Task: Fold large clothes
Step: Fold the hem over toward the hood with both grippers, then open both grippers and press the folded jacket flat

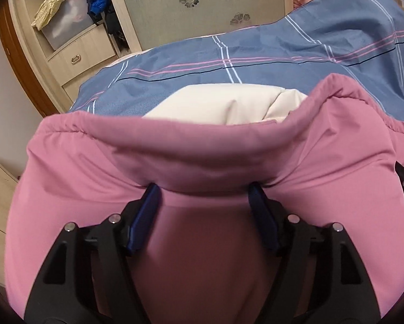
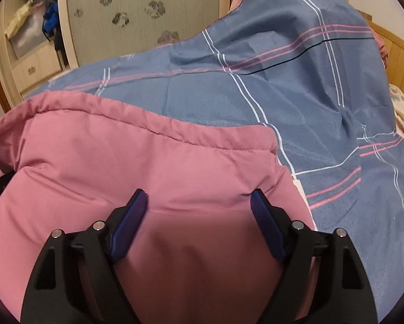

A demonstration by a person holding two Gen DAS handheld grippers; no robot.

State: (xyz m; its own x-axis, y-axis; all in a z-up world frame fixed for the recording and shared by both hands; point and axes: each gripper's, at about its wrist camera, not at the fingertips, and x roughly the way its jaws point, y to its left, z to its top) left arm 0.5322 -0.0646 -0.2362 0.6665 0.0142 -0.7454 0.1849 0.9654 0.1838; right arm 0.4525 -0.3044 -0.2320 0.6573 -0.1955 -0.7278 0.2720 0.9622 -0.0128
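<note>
The left gripper [image 1: 204, 189] has its jaws spread wide, blue pads pressed into a puffy fold of the pink jacket [image 1: 202, 151], gripping nothing. The right gripper [image 2: 199, 195] is likewise wide apart, tips resting on the same smooth, quilted pink fabric [image 2: 148, 167]. The jacket lies on the near part of the bed, its cream lining [image 1: 223, 105] showing at the far opening. Beyond spreads a blue duvet [image 2: 296, 86] with pink and white stripes; a pale wardrobe [image 1: 191, 8] stands far left.

left tongs [image 1: 204, 189] spread, right tongs [image 2: 199, 197] spread
</note>
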